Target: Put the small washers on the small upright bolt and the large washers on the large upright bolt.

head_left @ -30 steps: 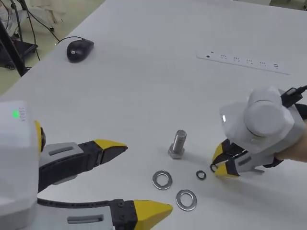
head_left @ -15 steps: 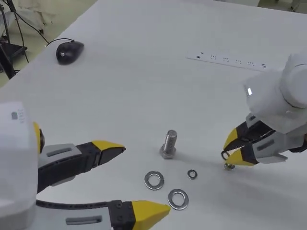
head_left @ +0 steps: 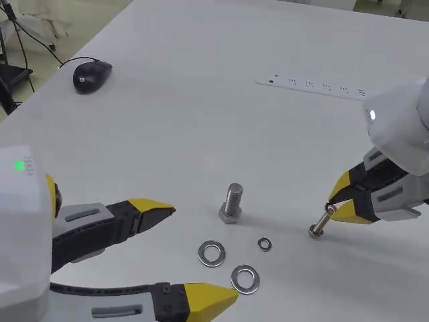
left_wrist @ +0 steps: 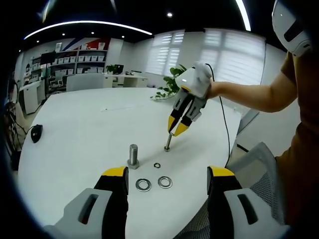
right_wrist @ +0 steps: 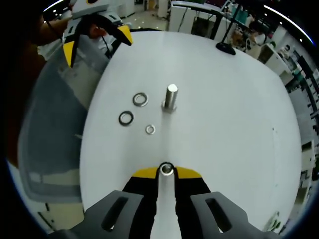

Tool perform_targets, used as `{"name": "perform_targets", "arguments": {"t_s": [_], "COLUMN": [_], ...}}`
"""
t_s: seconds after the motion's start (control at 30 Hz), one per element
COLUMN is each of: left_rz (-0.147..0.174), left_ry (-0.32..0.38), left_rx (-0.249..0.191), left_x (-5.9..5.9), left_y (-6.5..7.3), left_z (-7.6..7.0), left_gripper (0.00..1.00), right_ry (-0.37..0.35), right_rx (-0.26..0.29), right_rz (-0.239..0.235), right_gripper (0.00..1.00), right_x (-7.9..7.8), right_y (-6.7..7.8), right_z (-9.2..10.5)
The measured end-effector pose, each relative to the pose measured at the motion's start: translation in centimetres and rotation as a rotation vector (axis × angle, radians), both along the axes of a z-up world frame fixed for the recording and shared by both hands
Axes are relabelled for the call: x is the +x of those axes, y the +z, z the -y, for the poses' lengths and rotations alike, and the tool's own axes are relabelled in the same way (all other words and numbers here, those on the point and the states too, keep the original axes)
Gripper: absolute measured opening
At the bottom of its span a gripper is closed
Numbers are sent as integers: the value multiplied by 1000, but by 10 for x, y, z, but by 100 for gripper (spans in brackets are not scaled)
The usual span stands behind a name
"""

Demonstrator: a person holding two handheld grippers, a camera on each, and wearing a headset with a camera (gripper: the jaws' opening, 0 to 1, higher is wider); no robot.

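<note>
Right claw (head_left: 333, 207) pinches the tilted small bolt (head_left: 322, 221) by its top; I should ease it upright, small washer (head_left: 264, 244) at nine o'clock.

Slim steel bolt (head_left: 320, 223) leans (head down), tip pinched between jaws of the right gripper (head_left: 337, 203); ahead of them stout hex steel bolt (head_left: 232, 202) stands upright, a small steel washer (head_left: 264, 244) and two large steel washers (head_left: 212, 253) (head_left: 245, 278) flat beside it.

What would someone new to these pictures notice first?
The right gripper, at the right of the table, pinches a small washer at the top of the small bolt. Mid-table stands the large bolt, with three loose washers just in front, before the wide-open left gripper.
</note>
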State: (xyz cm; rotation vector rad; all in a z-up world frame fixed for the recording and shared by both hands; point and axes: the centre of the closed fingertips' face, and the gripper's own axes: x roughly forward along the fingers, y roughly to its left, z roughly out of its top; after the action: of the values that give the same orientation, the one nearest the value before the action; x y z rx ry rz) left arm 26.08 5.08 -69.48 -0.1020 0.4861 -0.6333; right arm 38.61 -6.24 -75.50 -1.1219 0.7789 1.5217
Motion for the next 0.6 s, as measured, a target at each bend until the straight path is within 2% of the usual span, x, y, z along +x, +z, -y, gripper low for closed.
{"name": "perform_targets", "arguments": {"t_s": [0.47,0.6], "left_rz": [-5,-6], "left_ry": [8,9], "left_rx": [-6,-6], "left_x": [-1,0], "left_y": [-2,-2], "left_z": [-1,-1], "left_gripper": [63,63], "right_ry": [6,4], "right_rx": [-17,-10], "right_rz": [-2,5], "right_gripper": [12,12], "right_x": [3,8], "right_y": [-6,-6], "right_z": [1,0]}}
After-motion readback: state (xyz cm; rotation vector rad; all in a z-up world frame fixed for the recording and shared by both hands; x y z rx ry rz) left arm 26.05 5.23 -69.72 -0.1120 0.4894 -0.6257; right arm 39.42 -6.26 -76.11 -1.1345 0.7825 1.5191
